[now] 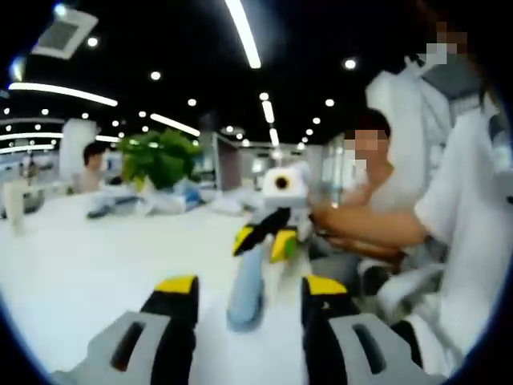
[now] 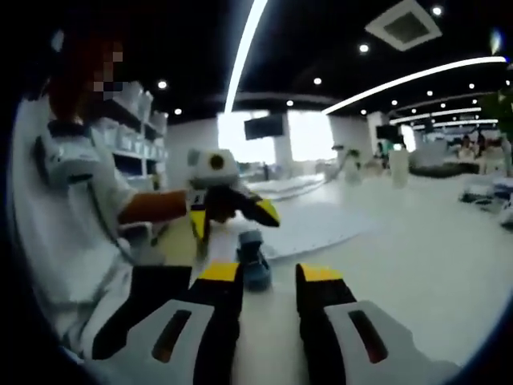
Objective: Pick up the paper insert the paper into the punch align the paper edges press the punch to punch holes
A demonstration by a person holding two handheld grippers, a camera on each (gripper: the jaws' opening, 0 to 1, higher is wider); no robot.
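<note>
White tabletop is spread under strip-lit ceilings of an open office. Seen in the left gripper view, the left gripper is held with its 2 yellow-tipped jaws spread apart, nothing between them; the blue punch is seen just beyond the gap. The right gripper is met there from the far side, jaws parted over the punch's far end; contact cannot be told. In the right gripper view, its jaws are likewise spread and empty, with the punch ahead and paper lying beside it. A potted plant and seated people are blurred behind.
</note>
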